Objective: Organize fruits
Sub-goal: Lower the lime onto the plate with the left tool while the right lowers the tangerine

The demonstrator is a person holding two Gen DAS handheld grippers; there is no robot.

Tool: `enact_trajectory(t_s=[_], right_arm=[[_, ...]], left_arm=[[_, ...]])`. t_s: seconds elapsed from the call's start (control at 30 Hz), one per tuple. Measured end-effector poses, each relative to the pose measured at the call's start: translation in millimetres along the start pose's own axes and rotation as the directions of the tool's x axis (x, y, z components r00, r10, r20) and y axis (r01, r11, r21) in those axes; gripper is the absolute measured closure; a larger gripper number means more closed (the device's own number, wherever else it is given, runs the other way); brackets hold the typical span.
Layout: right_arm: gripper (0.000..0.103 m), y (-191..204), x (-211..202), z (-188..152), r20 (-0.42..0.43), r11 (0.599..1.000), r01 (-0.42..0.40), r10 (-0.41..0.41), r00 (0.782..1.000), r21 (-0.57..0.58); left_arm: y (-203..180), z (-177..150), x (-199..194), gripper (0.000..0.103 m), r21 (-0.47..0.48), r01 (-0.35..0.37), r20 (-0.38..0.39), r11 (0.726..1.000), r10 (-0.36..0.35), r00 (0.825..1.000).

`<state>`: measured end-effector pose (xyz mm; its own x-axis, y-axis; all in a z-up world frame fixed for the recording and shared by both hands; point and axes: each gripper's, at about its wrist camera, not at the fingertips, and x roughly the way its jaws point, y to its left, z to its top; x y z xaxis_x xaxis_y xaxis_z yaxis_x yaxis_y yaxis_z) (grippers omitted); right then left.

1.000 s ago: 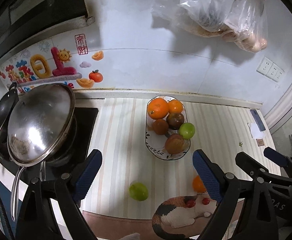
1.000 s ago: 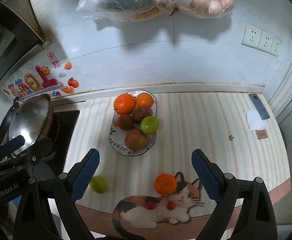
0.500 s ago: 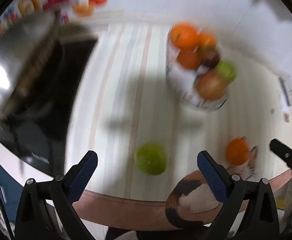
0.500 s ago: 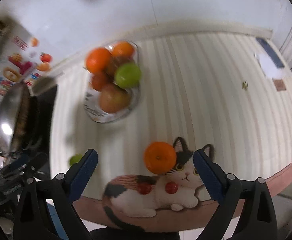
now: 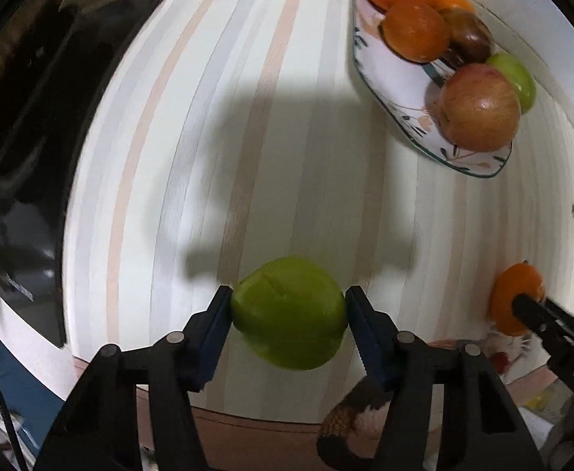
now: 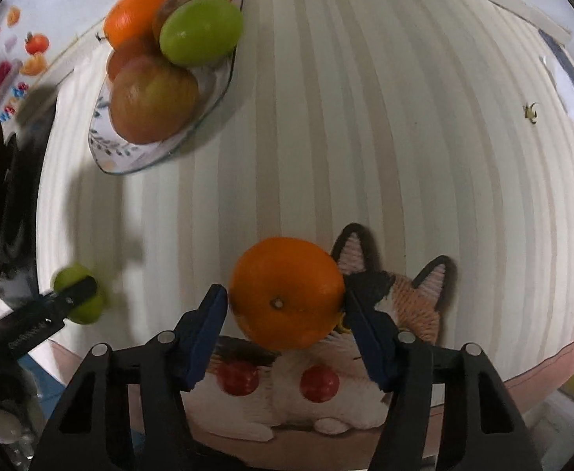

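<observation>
A green fruit (image 5: 288, 314) lies on the striped counter between the blue pads of my left gripper (image 5: 288, 294); its jaws are closing and both pads touch the fruit's sides. Over the cat picture, an orange (image 6: 287, 292) sits between the pads of my right gripper (image 6: 285, 294), whose jaws are closing too, with both pads against its skin. Both grippers point straight down. The patterned fruit dish (image 5: 479, 172) at the back holds several oranges, apples and a green fruit. In the right wrist view the same dish (image 6: 130, 153) stands at the upper left.
A black stove top (image 5: 31, 117) borders the counter on the left. The calico cat picture (image 6: 404, 302) lies along the counter's curved front edge (image 6: 542, 365). A dark phone (image 6: 561, 62) and paper scraps lie far right by the wall.
Both grippers have dropped from high above the counter to fruit level and tipped downward. Their jaws have narrowed from wide open onto the green fruit and the orange.
</observation>
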<state>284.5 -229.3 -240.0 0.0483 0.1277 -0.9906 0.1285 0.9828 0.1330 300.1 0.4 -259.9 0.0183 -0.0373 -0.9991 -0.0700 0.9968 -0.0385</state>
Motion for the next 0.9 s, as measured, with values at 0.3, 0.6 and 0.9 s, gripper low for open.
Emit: enact_trajectory(t_s=[0.3,0.6,0.9], right_arm=[[0.039,38,6,-11,-0.043,0.991,-0.114,0.111,0.993,-0.072],[0.038,46,8,-10,-0.027,0.988,-0.121,0.118,0.993,-0.101],[0.04,38,-8,8,0.0,0.98,-0.193,0.193,0.981,-0.048]], left_arm=[[-19,-14,-2,0.047,0.039,0.017,0.006,0.999,-0.017,1.0],[-13,-7,-4,0.047,0.034,0.027,0.0,0.999,-0.027,1.0],[-6,33,-40,0.047,0.026,0.099,0.06,0.995,-0.101,0.993]])
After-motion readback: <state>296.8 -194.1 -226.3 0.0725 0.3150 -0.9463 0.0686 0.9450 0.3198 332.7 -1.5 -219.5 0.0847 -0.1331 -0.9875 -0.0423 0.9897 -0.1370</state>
